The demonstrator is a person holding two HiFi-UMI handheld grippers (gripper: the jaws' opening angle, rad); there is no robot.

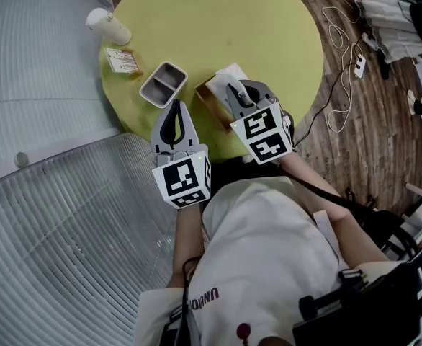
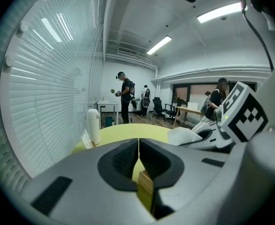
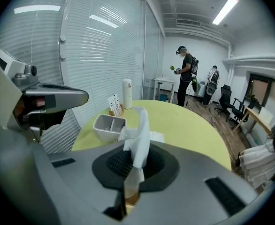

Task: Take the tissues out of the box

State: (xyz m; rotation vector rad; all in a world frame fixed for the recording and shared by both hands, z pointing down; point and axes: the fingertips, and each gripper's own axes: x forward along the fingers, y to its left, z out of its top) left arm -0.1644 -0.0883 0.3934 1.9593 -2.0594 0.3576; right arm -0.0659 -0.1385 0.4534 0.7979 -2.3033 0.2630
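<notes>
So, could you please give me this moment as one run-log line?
right hand-held gripper: shut on tissue | tissue: sticking up over wooden box | left hand-held gripper: shut, beside wooden box | task: under way

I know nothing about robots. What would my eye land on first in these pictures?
A white tissue stands up from the wooden tissue box, pinched in the shut right gripper at the near edge of a round yellow-green table. Bold black-and-white marker cubes sit on both grippers. The left gripper is shut and empty to the box's left, near a grey two-compartment tray.
</notes>
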